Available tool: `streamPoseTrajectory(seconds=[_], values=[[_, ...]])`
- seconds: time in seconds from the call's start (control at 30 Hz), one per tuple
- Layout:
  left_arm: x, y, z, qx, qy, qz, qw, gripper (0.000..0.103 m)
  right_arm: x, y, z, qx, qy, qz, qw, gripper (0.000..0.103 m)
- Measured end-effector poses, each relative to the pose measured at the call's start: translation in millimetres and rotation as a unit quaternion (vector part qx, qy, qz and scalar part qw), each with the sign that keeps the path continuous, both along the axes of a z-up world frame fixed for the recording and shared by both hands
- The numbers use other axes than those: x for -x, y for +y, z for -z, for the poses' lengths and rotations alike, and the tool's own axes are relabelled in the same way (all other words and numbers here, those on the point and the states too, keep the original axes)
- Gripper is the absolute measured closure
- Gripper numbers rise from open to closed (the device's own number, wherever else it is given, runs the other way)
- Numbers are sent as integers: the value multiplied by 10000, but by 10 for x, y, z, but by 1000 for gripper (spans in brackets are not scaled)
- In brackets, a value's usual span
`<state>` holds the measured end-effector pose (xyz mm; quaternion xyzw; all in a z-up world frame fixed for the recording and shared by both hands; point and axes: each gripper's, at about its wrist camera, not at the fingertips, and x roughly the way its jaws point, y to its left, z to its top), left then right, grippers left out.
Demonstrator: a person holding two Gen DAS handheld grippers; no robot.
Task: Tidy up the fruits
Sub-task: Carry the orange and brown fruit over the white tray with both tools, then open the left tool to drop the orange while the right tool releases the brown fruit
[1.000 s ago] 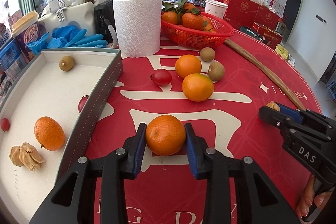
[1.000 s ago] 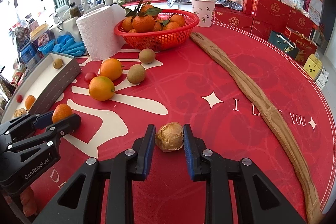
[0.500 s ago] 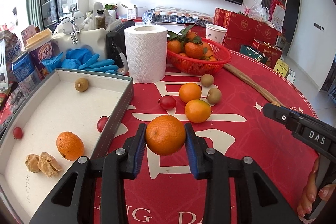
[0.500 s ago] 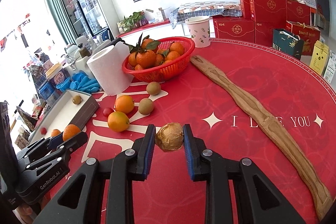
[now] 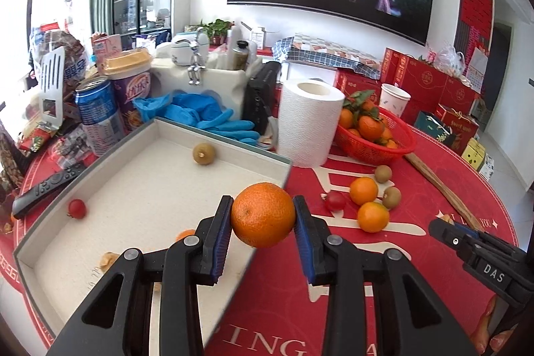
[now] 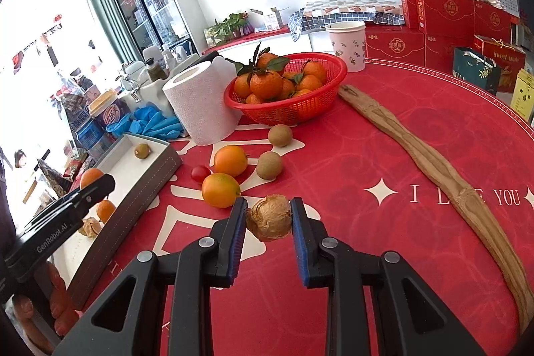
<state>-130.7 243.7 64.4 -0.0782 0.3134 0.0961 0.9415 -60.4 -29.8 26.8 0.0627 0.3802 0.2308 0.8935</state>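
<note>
Left wrist view: an orange (image 5: 263,215) is being clamped by the left gripper (image 5: 262,236) above the near edge of the grey tray (image 5: 213,146). A papery brown fruit (image 6: 269,218) is being pinched by the right gripper (image 6: 269,232) above the red tablecloth (image 6: 417,135), near 2 loose oranges (image 6: 220,190) and 2 kiwis (image 6: 269,165)

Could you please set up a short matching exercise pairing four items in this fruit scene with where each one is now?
Items:
1. large orange
2. brown husked fruit
3. paper towel roll
4. red basket

Places:
A. holding leafy tangerines
B. in the right hand-held gripper
C. upright by the tray corner
D. in the left hand-held gripper

Pairs: 1-D, 2-B, 3-C, 4-A
</note>
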Motion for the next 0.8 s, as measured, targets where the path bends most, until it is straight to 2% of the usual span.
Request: streamPoseTrajectory(seconds=[0.23, 0.47, 0.53, 0.63, 0.73, 0.8], values=[[63, 538, -16, 130, 77, -781, 9968, 64, 17, 285, -53, -184, 93, -275, 9994, 75], [163, 1012, 74, 260, 324, -1489, 9880, 64, 53, 933, -150, -343, 235, -973, 9944, 75], [191, 1121, 113, 419, 418, -1589, 9855, 64, 62, 1151, -164, -316, 246, -1174, 9923, 75], [216, 1197, 165, 246, 533, -1748, 9828, 64, 70, 1432, -141, -246, 303, -1432, 9889, 75], [222, 1263, 225, 563, 646, -1660, 9824, 64, 52, 1642, -93, -189, 397, -1578, 9865, 75], [242, 1252, 214, 563, 601, -1713, 9818, 64, 15, 1747, -65, -163, 465, -1631, 9854, 76]])
